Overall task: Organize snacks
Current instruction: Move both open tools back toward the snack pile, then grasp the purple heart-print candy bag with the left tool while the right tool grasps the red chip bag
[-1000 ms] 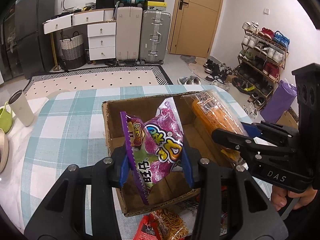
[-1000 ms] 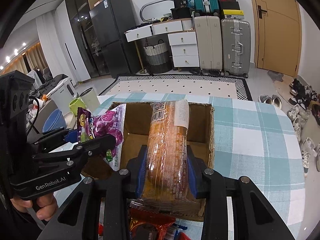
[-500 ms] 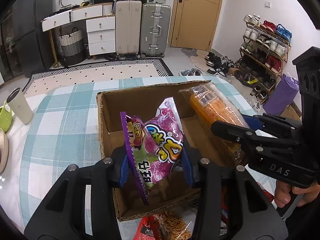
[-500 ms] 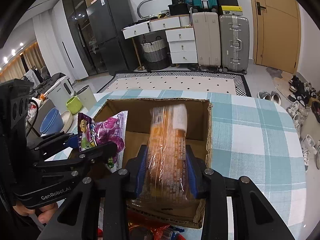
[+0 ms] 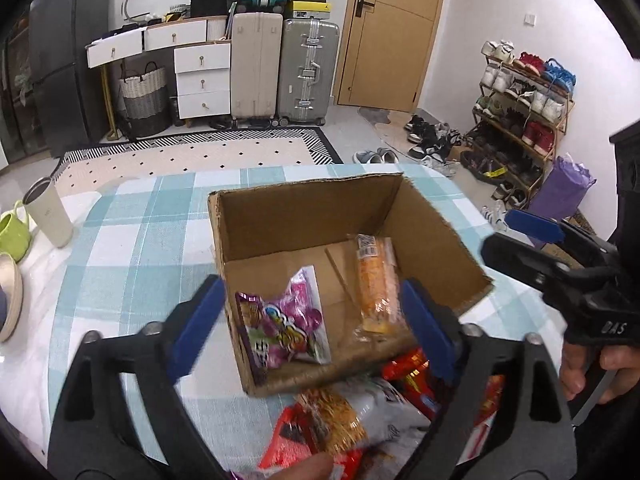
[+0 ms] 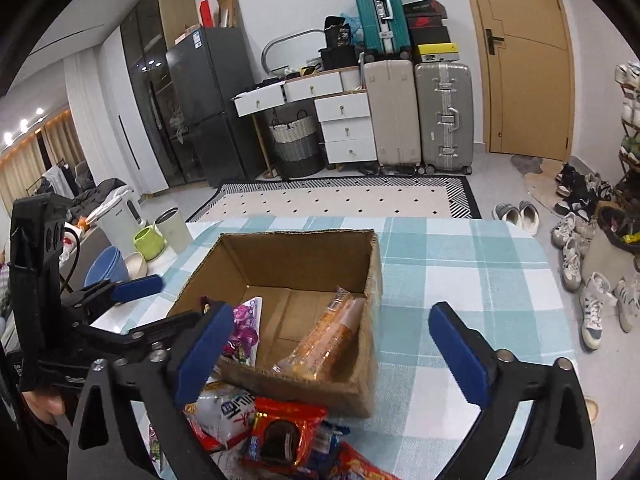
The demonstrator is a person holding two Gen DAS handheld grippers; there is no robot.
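An open cardboard box (image 5: 304, 204) (image 6: 296, 252) stands on the checked tablecloth. A purple snack bag (image 5: 286, 326) (image 6: 242, 330) lies inside it at the left. An orange packet (image 5: 374, 284) (image 6: 328, 338) leans inside at the right. My left gripper (image 5: 314, 326) is open and empty above the box's near edge. My right gripper (image 6: 334, 350) is open and empty above the box's near right corner. Each gripper also shows in the other's view, the right gripper (image 5: 560, 256) and the left gripper (image 6: 120, 300).
More snack packets (image 5: 360, 412) (image 6: 276, 428) lie in a pile in front of the box. A beige tumbler (image 5: 46, 212), a green mug (image 5: 12, 232) and bowls (image 6: 108, 264) stand at the table's left. Suitcases, drawers and a shoe rack line the room behind.
Both grippers opened and let go of their snacks. The purple bag and the orange packet dropped into the box. Both grippers pulled back and up.
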